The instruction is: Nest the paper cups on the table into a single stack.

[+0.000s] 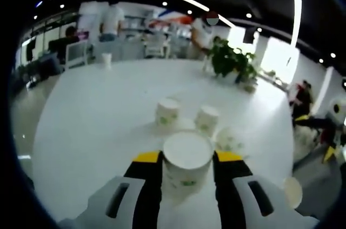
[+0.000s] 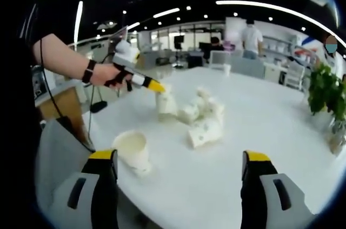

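Left gripper [image 1: 187, 160]: yellow-tipped jaws clamped on either side of a white paper cup [image 1: 187, 162], mouth up, with green print on its wall.
Right gripper [image 2: 178, 160]: jaws spread wide, nothing between them.
Open cup [image 2: 133, 152]: upright on the white table [image 2: 270, 115], just beyond the right gripper's left jaw.
Cluster of cups [image 2: 201, 115]: mid-table, several tipped on their sides, some touching.
Hand [image 2: 106, 74]: holds the left gripper at the cluster's far edge.
Potted plant [image 1: 233, 61]: far table edge.
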Motion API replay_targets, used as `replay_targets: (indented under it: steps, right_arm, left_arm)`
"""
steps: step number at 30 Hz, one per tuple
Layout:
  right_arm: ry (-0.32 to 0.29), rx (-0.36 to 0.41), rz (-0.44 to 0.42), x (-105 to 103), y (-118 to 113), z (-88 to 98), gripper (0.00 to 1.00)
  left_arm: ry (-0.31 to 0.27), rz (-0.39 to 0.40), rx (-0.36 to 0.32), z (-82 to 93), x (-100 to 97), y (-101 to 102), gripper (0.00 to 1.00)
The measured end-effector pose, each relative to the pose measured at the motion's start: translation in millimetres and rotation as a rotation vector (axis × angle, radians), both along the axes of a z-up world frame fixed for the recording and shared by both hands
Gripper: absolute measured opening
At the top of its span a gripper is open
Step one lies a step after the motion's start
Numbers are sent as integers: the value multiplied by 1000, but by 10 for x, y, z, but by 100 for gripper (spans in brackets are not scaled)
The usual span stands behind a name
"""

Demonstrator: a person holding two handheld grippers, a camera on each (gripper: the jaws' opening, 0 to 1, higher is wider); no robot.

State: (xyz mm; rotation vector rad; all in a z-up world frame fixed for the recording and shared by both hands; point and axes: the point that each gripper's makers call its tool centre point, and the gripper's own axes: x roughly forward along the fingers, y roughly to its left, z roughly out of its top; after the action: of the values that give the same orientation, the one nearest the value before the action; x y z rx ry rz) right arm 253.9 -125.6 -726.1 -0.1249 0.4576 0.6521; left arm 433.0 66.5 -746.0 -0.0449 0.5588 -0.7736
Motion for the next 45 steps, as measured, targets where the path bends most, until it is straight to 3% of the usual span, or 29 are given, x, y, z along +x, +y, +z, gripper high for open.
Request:
replay_targets:
  steps: [24, 28, 33, 45]
  right_arm:
    - [-9, 30, 9, -50, 123, 103, 93]
    - [-28, 38, 25, -37, 205, 155, 92]
    - [-25, 50, 46, 4, 316, 171, 92]
    - [-22, 89, 112, 121, 616, 231, 87]
  left_arm:
    - [-29, -60, -137, 389, -380, -203, 35]
    - [-32, -75, -182, 467, -434, -258, 35]
    - [-40, -92, -181, 484, -502, -307, 35]
    - [4, -109, -272, 581, -629, -381, 35]
